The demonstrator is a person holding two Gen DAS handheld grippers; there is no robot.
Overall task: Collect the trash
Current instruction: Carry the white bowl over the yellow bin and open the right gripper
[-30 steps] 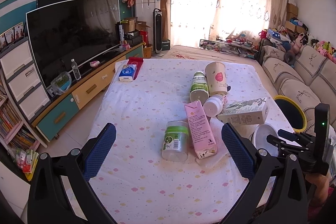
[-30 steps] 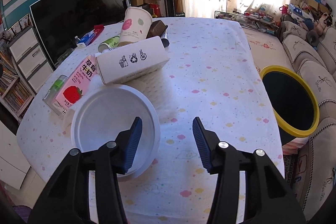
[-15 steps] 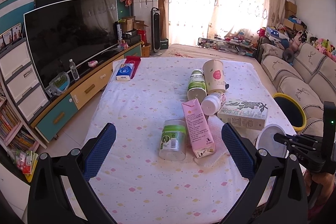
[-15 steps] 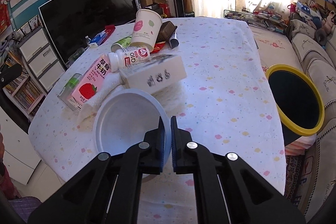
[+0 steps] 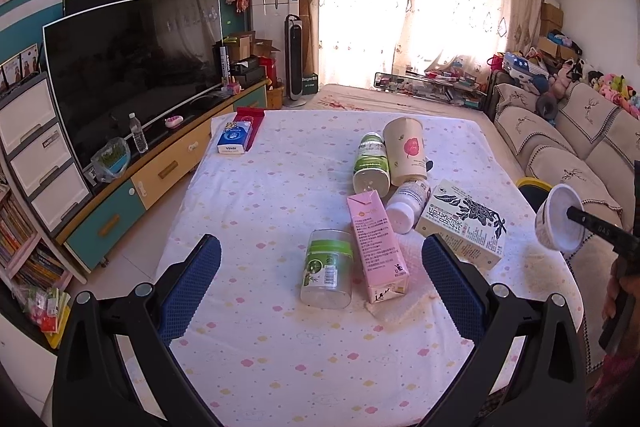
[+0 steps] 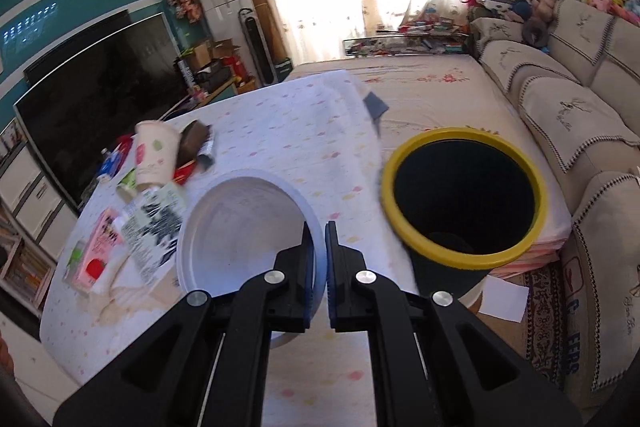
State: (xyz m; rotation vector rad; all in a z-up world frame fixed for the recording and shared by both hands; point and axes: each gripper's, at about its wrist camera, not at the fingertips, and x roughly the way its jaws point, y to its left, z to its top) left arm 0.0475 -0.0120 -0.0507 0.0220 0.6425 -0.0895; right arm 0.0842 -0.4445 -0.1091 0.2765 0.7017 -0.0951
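Jaws of the right gripper [image 6: 320, 255] pinch the rim of a white bowl [image 6: 240, 227], yellow-rimmed bin [image 6: 464, 259] at two o'clock; left gripper [image 5: 320, 287] jaws spread wide, empty

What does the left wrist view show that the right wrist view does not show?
Only the left wrist view shows the open left gripper, the clear jar with a green lid lying on the table, and the blue tissue pack.

Only the right wrist view shows the full mouth of the yellow-rimmed bin and the right gripper from behind, shut on the rim of the white bowl.

Both views show the white bowl lifted off the table, the pink milk carton, the paper cup and the patterned tablecloth.
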